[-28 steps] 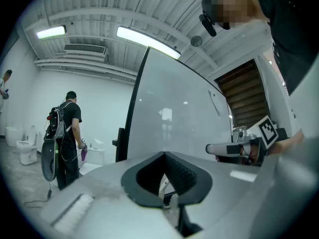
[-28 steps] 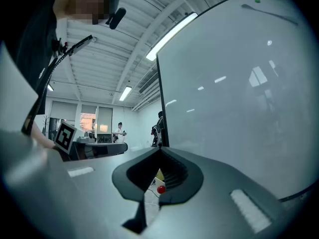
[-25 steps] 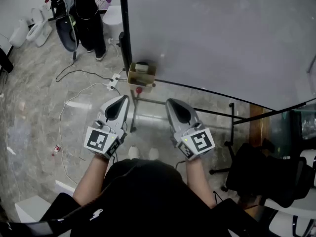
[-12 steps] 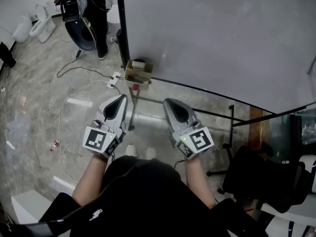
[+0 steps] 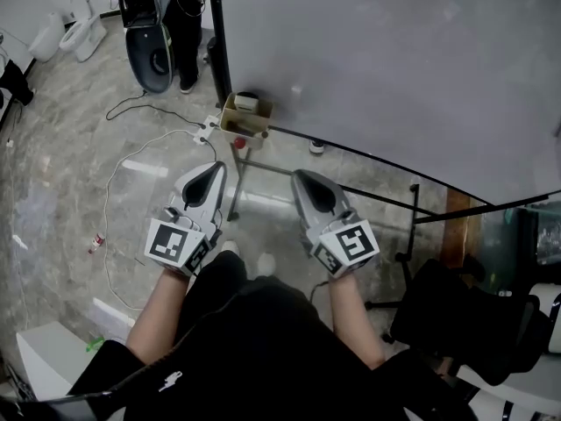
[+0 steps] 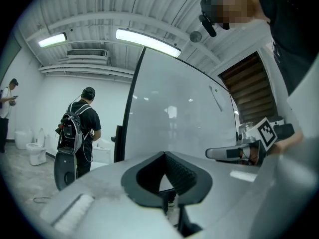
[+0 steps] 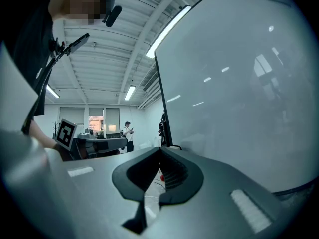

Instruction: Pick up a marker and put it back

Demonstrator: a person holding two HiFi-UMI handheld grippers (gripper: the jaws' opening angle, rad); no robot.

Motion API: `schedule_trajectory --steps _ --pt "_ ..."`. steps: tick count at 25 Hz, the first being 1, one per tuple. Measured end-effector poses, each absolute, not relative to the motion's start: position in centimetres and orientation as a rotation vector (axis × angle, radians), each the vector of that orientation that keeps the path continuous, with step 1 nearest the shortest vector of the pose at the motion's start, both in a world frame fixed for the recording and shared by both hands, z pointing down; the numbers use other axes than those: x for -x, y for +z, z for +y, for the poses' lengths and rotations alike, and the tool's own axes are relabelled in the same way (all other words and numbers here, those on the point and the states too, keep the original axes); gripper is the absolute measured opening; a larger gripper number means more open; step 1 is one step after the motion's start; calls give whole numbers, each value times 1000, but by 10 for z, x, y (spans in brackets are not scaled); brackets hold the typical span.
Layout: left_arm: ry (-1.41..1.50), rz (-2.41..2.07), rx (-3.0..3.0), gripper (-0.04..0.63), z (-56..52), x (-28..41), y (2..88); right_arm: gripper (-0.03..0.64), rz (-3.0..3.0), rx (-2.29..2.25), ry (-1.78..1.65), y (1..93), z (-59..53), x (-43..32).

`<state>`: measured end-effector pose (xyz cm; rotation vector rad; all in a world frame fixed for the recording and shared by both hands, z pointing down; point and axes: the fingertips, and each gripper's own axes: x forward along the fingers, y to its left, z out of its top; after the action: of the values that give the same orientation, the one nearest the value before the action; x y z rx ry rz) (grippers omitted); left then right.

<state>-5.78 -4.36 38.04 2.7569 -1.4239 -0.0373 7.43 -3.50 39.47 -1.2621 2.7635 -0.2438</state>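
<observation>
No marker is clearly visible. A small cardboard box hangs at the lower left corner of the big whiteboard, with a white item in it and a small red thing just below. My left gripper and right gripper are held side by side, level, in front of me and short of the board. Both are shut with nothing between their tips. Each shows in the other's view: the right gripper and the left gripper.
A person with a backpack stands at the board's left end. Cables and a power strip lie on the stone floor. The board's stand bars run under it. A black chair is at my right.
The board's corner and the box sit slightly higher in the head view, and the person at the back has shifted. Both grippers stay shut, side by side, barely moved.
</observation>
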Motion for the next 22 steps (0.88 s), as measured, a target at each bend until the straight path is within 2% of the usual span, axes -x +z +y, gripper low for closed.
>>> schedule_trajectory --steps 22 --pt "-72 -1156 -2837 5 -132 95 385 10 2675 1518 -226 401 -108 -31"
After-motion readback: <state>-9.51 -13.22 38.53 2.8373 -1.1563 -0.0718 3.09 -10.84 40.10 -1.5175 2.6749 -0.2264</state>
